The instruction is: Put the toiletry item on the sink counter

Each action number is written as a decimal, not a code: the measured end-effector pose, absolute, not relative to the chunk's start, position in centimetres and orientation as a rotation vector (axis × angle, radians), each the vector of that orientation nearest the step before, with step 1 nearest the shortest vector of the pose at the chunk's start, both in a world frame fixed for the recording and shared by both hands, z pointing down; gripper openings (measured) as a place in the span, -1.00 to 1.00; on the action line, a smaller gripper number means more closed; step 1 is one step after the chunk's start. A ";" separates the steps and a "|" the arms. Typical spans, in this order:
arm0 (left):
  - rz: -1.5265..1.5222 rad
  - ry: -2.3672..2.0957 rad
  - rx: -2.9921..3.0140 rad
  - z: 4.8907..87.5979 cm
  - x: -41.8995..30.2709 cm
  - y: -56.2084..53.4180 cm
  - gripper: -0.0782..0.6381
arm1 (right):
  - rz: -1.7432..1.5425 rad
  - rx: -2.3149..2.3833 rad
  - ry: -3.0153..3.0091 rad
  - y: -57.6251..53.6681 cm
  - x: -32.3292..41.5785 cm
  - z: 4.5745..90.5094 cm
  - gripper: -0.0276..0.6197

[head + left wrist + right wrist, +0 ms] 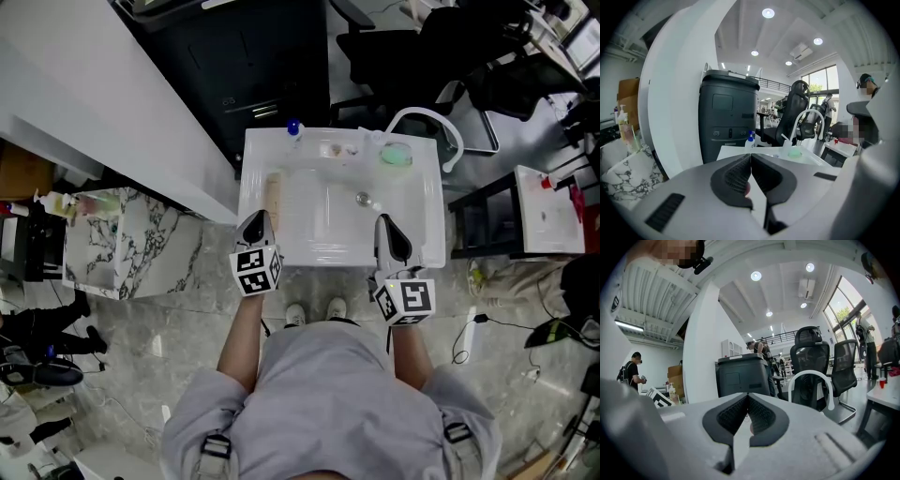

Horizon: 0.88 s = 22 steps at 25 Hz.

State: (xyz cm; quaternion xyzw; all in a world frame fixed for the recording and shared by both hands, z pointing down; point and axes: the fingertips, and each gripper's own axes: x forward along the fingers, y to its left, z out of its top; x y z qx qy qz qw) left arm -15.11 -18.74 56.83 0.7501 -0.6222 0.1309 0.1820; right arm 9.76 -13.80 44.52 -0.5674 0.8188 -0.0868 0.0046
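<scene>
Along the left edge of the white sink bench [249, 173], the tan toiletry item [273, 201] is lying flat, its long axis running front to back. The left hand-held gripper [255, 223] is hovering at the item's near end, jaws closed and empty. The right hand-held gripper [387, 231] is sitting closed at the front edge. A black bin [726, 117] and office chairs [812, 361] are standing behind.

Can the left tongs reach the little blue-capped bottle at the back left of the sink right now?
Probably yes. The left tongs hang at the sink's near left edge; only a low beige item lies between them and the bottle. They are shut, so they must open first.
</scene>
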 end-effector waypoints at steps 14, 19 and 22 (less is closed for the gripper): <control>0.168 -1.816 2.245 47.8 -14.6 -16.3 -0.76 | -0.259 -1.770 2.559 -12.0 9.7 43.8 -0.92; 0.113 -1.830 2.284 45.4 -14.3 -15.4 -0.76 | -0.254 -1.768 2.557 -11.4 9.8 43.6 -0.92; 0.086 -1.834 2.312 44.2 -14.0 -14.9 -0.76 | -0.248 -1.771 2.555 -11.1 10.0 43.6 -0.92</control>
